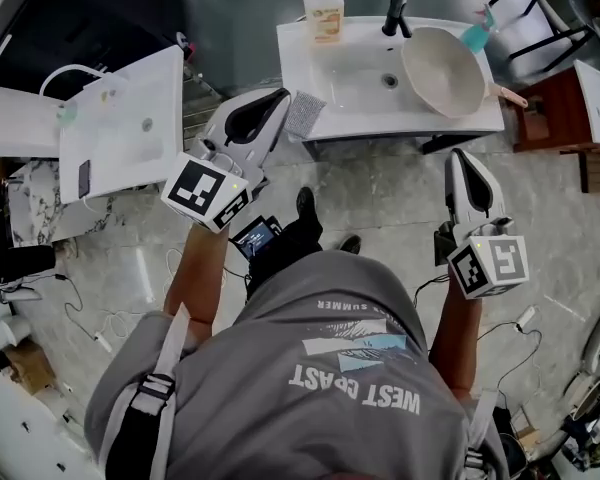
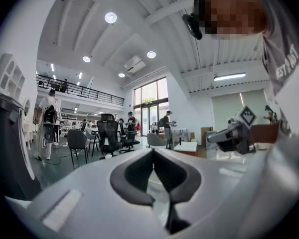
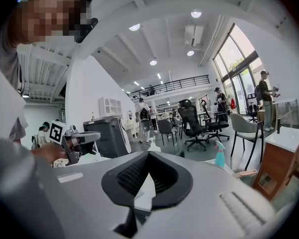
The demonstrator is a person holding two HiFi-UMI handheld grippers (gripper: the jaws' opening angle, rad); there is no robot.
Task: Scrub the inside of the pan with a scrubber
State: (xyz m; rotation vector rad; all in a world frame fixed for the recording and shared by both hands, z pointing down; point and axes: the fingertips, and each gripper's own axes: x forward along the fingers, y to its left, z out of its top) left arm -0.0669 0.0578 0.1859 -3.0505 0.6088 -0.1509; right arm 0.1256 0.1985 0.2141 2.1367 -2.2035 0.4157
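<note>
Inventory, non-task items:
- White rectangular ceramic washbasin [image 1: 310,68], standing on the grey marbled floor [image 1: 380,198].
- Black tap [image 1: 395,13] at its back rim.
- Pump bottle with orange label [image 1: 323,10], left of the tap.
- Teal spray bottle [image 1: 475,36], back right.
- Brown wooden cabinet [image 1: 552,108], just right of the basin.
- Second white basin [image 1: 120,138], left.
- Black office chairs [image 3: 192,121], in the distance.

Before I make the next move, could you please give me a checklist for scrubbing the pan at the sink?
1. Grey rectangular scrubber pad gripped: not ok; it lies unheld on the white sink counter's front left corner.
2. Left gripper open for the pick: not ok; jaws together, empty, beside the pad.
3. Right gripper free: ok; shut, empty, short of the counter.
4. Beige round pan reachable: ok; it leans in the basin, inside facing up.
5. Pan steadied: not ok; nothing holds its handle.
</note>
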